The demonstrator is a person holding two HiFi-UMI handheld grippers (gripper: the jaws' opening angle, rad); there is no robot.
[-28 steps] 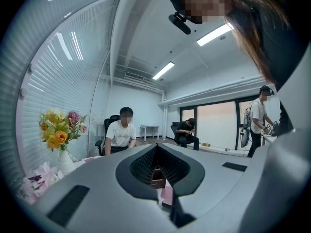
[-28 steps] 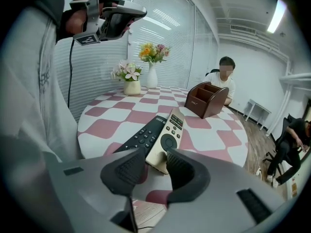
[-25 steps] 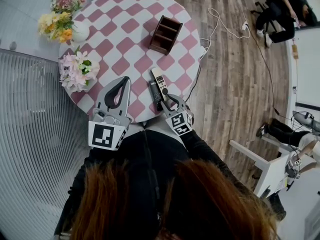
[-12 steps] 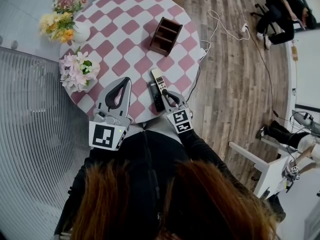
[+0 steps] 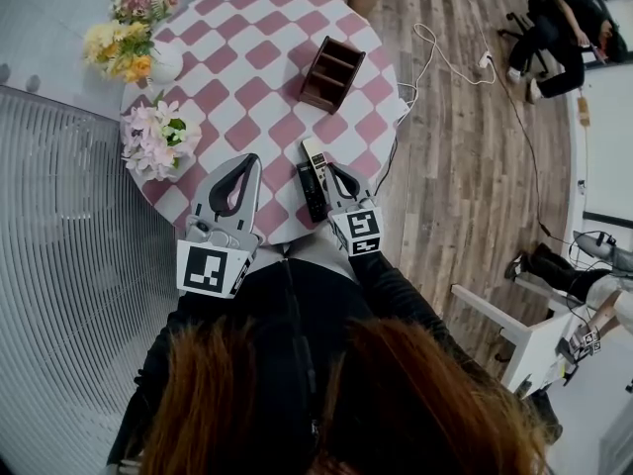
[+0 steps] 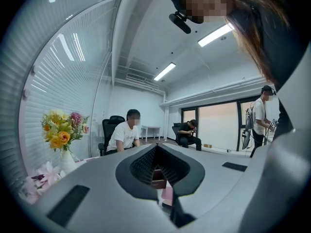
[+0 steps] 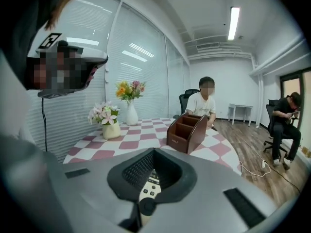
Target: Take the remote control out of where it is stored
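- Surface (image 5: 247, 52) is round, and you're working right at its near edge, so anything nudged there probably goes over.
- Wooden organizer (image 5: 329, 71) looks empty, and both remotes lie on the surface well apart from it.
- Left gripper (image 5: 249, 162): jaws pressed together, holding nothing.
- Right gripper (image 5: 335, 171): jaws together too, just beside the white remote (image 5: 315, 158). A careless sideways swing could shove it into the black remote (image 5: 311, 192) and off.
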